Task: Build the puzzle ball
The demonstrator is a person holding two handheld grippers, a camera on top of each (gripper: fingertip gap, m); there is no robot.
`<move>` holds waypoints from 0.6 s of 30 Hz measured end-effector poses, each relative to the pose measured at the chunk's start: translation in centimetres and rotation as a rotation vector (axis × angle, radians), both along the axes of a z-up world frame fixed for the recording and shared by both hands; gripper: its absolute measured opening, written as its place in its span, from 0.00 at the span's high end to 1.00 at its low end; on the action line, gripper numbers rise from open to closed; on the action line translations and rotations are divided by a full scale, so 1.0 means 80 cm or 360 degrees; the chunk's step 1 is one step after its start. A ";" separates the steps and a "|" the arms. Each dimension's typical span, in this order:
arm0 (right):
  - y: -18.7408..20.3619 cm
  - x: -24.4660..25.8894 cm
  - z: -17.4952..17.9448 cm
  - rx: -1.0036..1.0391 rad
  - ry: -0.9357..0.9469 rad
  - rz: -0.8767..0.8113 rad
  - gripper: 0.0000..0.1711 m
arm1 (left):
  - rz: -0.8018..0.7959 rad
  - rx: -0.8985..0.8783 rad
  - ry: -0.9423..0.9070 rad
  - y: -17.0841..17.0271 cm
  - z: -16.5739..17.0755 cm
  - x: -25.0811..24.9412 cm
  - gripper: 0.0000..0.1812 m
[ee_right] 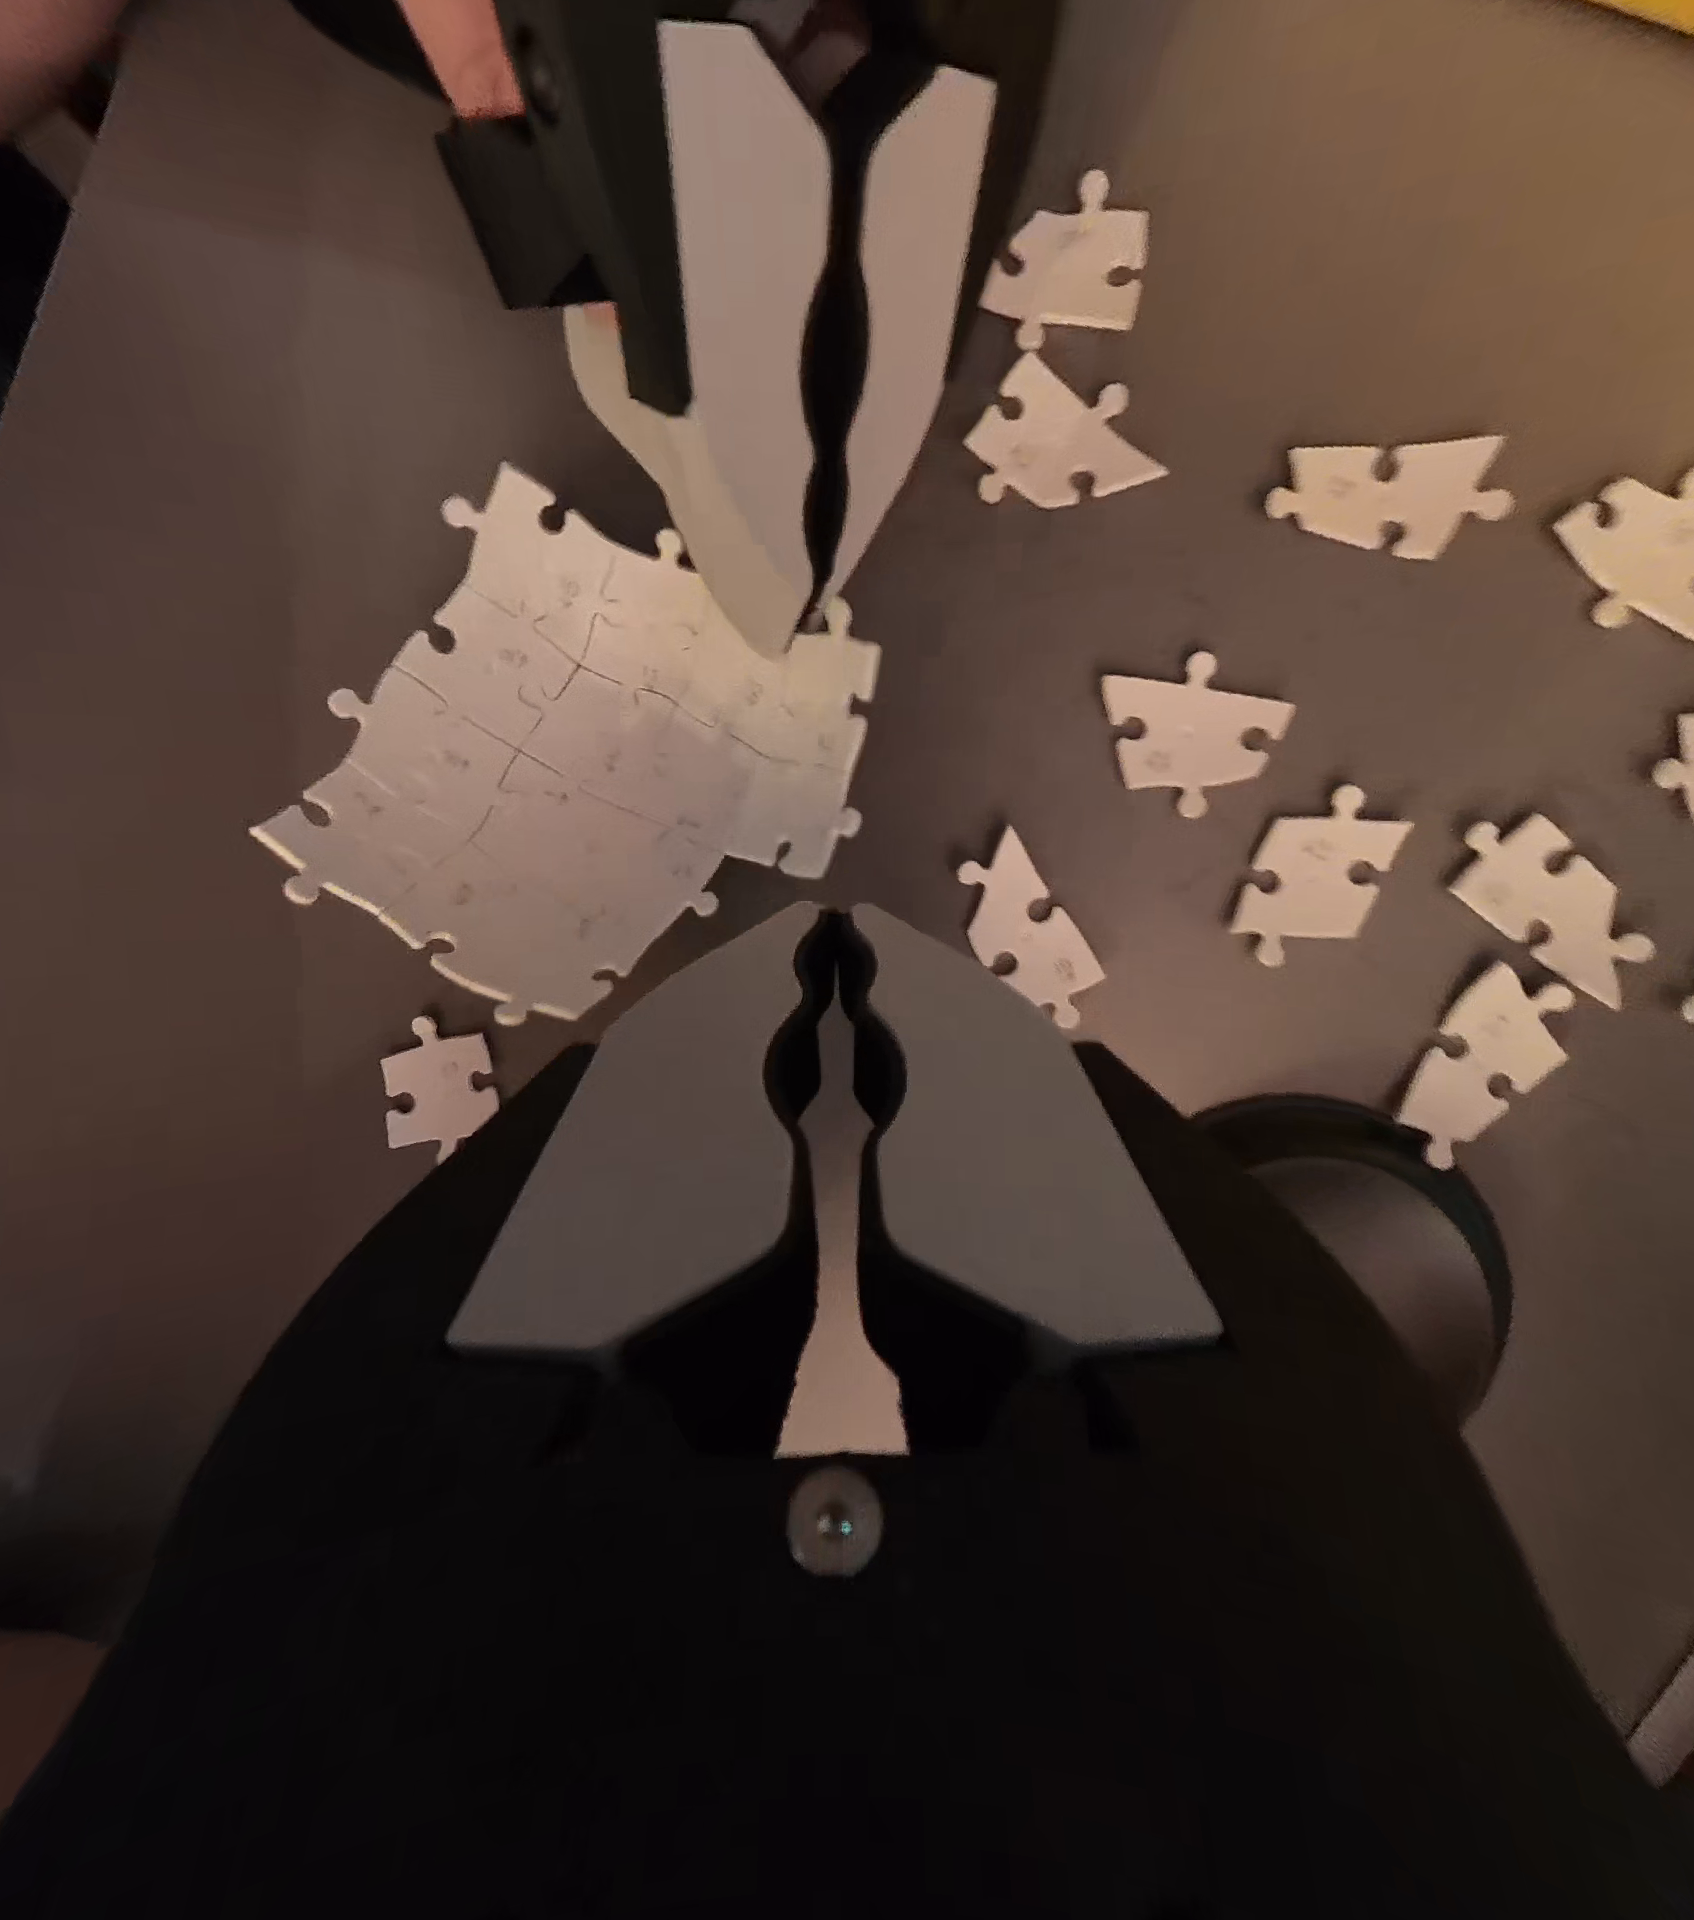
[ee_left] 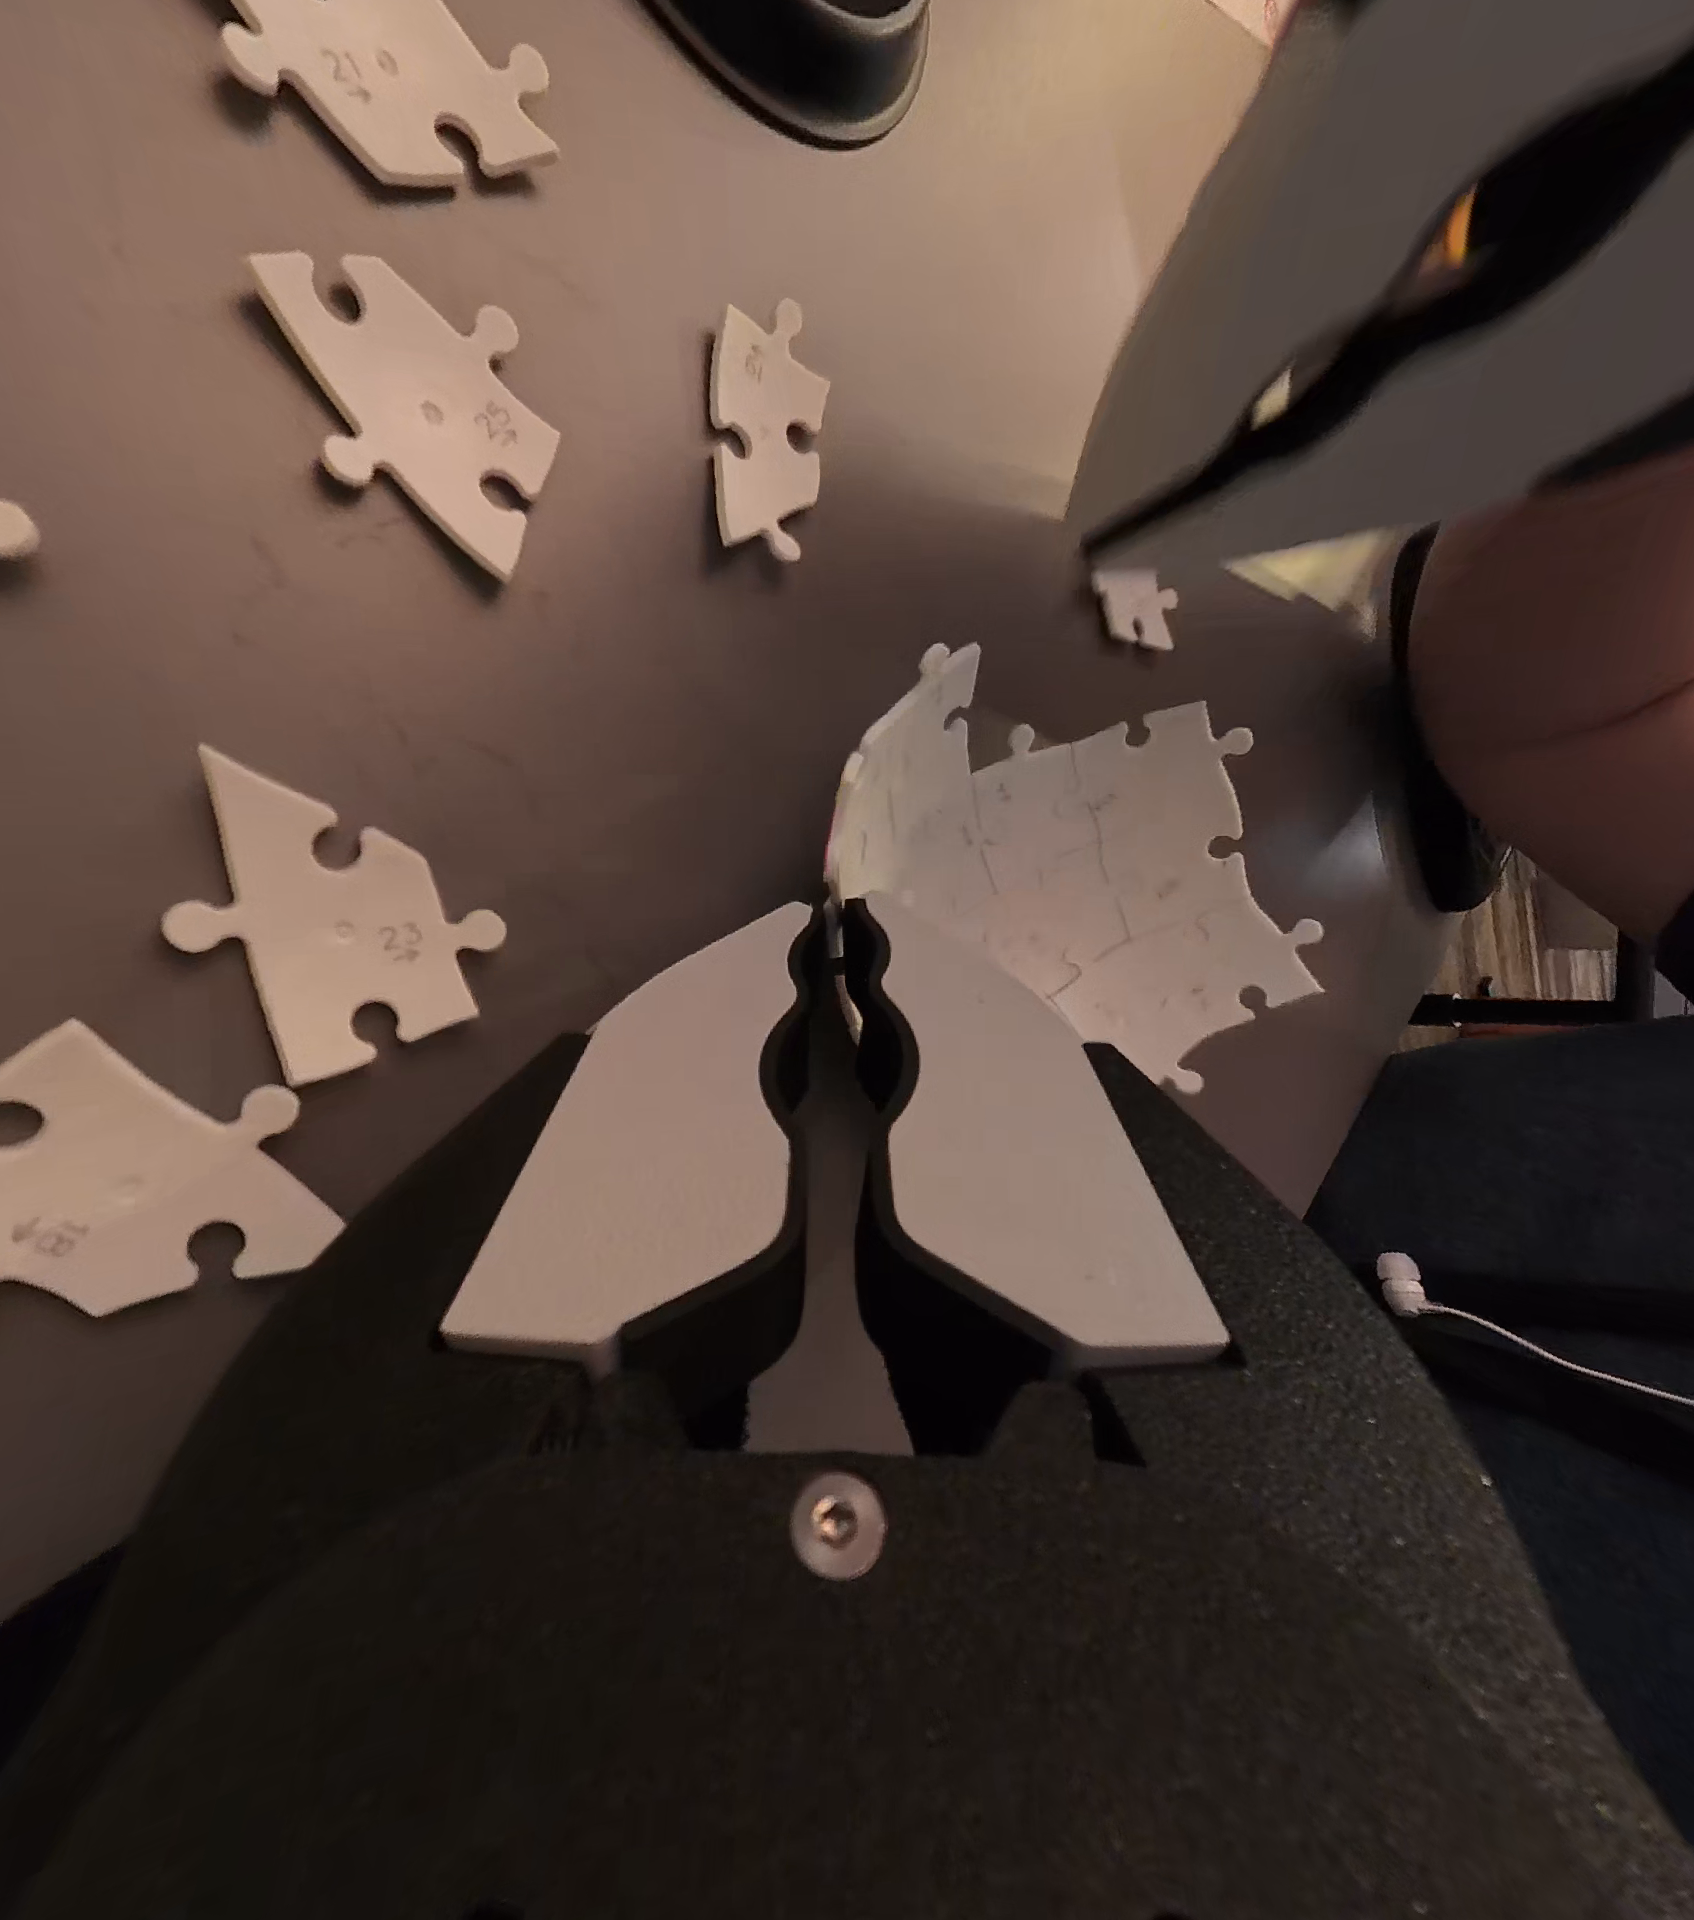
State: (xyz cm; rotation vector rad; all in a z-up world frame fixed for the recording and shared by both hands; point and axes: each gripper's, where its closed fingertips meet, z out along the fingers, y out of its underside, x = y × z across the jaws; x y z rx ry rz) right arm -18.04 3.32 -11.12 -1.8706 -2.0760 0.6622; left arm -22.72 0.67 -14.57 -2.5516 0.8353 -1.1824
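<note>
Puzzle ball work looks only partly done: the left tongs point(ee_left: 841, 914) are pinching the raised edge of the joined patch point(ee_left: 1103, 883), a curved sheet of white pieces locked together and tipped up off the grey table point(ee_left: 614, 675). From the other side the right tongs point(ee_right: 835, 920) are pressed together with nothing between them that I can make out, hovering just beside the patch's near edge; the picture is smeared there, so whether they touch it I cannot tell.

Just beside the patch lies one small loose piece point(ee_right: 438, 1081). Farther out, a good number of single loose pieces point(ee_left: 334, 914) lie scattered flat across the table, none joined to the patch. A dark round stand point(ee_right: 1362, 1247) sits on the table near the right tongs, holding nothing.

So my reading is that one curved section is built, not yet closed into a sphere, and most pieces have yet to go in.
</note>
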 end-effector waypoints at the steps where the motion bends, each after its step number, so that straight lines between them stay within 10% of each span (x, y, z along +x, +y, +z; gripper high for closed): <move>1: 0.003 0.002 0.001 -0.0004 0.0009 -0.0016 0.99 | 0.0003 0.0005 -0.0005 -0.001 0.001 -0.001 0.99; 18: -0.022 -0.010 -0.031 -0.0268 0.0015 -0.0020 0.91 | 0.0100 0.0009 -0.0198 -0.018 0.017 -0.011 0.92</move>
